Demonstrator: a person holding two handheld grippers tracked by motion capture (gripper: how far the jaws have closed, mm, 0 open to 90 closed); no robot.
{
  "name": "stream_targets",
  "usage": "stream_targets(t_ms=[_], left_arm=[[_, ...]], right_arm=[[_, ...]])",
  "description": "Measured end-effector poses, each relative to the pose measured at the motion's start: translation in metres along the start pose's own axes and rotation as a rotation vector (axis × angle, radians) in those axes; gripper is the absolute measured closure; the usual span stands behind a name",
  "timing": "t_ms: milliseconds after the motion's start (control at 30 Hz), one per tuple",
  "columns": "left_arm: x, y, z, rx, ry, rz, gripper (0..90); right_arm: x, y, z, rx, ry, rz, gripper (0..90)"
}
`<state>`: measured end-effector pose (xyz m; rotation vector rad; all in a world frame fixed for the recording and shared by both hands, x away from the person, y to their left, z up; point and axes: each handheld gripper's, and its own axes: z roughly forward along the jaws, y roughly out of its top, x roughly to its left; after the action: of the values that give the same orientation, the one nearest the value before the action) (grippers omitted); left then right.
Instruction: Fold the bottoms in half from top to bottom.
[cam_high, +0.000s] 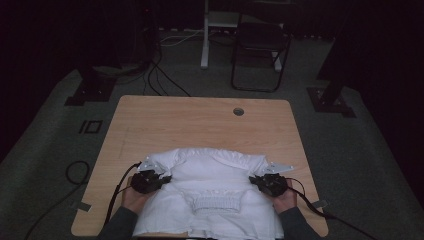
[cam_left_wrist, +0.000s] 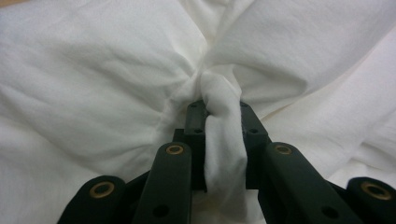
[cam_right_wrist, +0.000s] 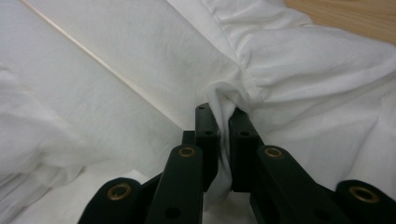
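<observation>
A white garment (cam_high: 210, 192) with a ribbed hem or collar band lies on the near half of the wooden table (cam_high: 200, 120). At the garment's left side my left gripper (cam_high: 162, 178) is shut on a pinched fold of it; in the left gripper view the white cloth (cam_left_wrist: 224, 140) is bunched between the black jaws of that gripper (cam_left_wrist: 218, 112). On the right side my right gripper (cam_high: 254, 180) is likewise shut on the cloth, and the right gripper view shows a thin fold (cam_right_wrist: 224, 116) squeezed between the jaws of this gripper (cam_right_wrist: 223, 116). Both hands sit low at the near edge.
The far half of the table is bare wood with a round cable hole (cam_high: 238, 111). A dark chair (cam_high: 260, 45) and a white stand (cam_high: 206, 35) are on the floor beyond. Cables (cam_high: 117, 192) trail off both grippers toward the table's near corners.
</observation>
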<state>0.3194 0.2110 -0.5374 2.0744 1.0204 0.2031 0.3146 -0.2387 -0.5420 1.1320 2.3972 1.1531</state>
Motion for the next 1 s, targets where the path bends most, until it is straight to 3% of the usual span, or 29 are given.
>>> stream_targets(t_ms=[100,433,600,733,767,1000], left_arm=[[0.003,0.003,0.003,-0.007,0.004,-0.003,79.3],[0.017,0.024,0.024,-0.025,0.042,-0.008,79.4],[0.024,0.033,0.032,-0.036,0.066,-0.017,79.4],[0.031,0.040,0.040,-0.057,0.095,-0.037,79.4],[0.034,0.040,0.042,-0.079,0.091,-0.068,79.4],[0.028,0.042,0.040,-0.088,0.124,-0.068,80.2]], right_arm=[[-0.001,0.003,0.003,0.005,-0.029,-0.018,83.7],[-0.024,0.021,0.020,-0.004,-0.089,0.021,83.3],[-0.030,0.030,0.029,-0.002,-0.133,0.014,83.4],[-0.038,0.036,0.037,-0.020,-0.151,0.047,83.7],[-0.038,0.036,0.039,-0.031,-0.156,0.063,84.1],[-0.035,0.034,0.038,-0.050,-0.169,0.072,85.0]])
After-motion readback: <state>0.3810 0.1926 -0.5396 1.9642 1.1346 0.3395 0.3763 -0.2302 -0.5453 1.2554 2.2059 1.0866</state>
